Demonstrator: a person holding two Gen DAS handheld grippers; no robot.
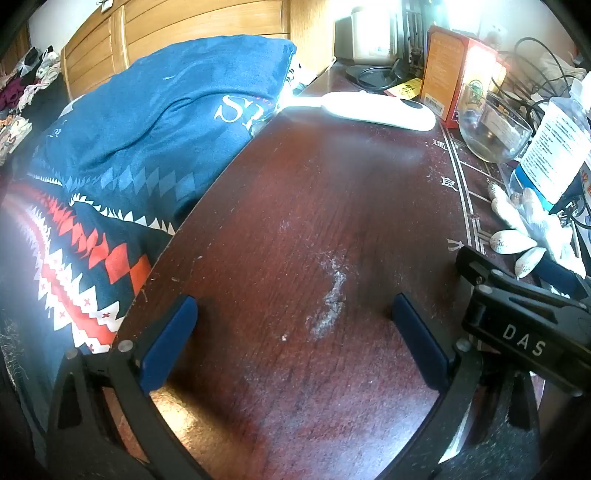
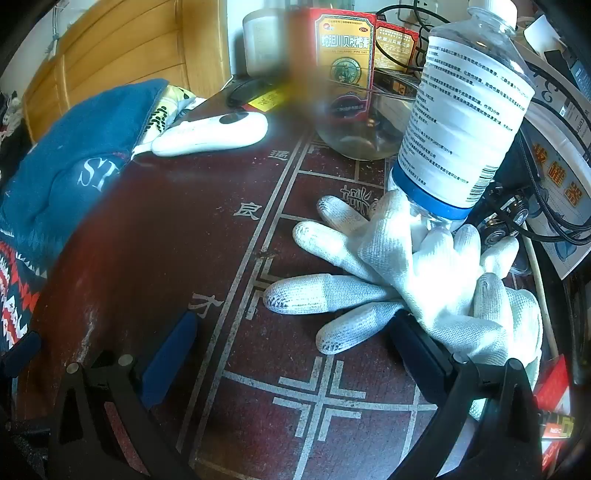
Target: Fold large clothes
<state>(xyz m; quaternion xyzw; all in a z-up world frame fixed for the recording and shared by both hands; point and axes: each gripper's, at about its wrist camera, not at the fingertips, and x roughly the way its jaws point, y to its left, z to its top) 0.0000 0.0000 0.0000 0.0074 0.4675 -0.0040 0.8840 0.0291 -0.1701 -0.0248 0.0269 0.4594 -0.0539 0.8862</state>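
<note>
A large blue garment (image 1: 147,122) with white lettering and a red-and-white zigzag pattern lies bunched beside the left edge of a dark red wooden table (image 1: 295,229). It also shows at the left in the right wrist view, blue garment (image 2: 74,166). My left gripper (image 1: 295,314) stands open over bare tabletop, its blue pads wide apart, nothing between them. My right gripper (image 2: 295,332) is open too, above the table's white line markings (image 2: 258,236). Its right finger (image 2: 421,350) touches the edge of a white work glove.
White work gloves (image 2: 406,266) lie under a clear labelled bottle (image 2: 465,122). A glass bowl (image 1: 495,129), red and orange boxes (image 2: 343,48), a white handheld device (image 1: 376,107), cables and a wooden headboard (image 1: 192,33) crowd the back and right. The right gripper's black body (image 1: 524,321) shows lower right.
</note>
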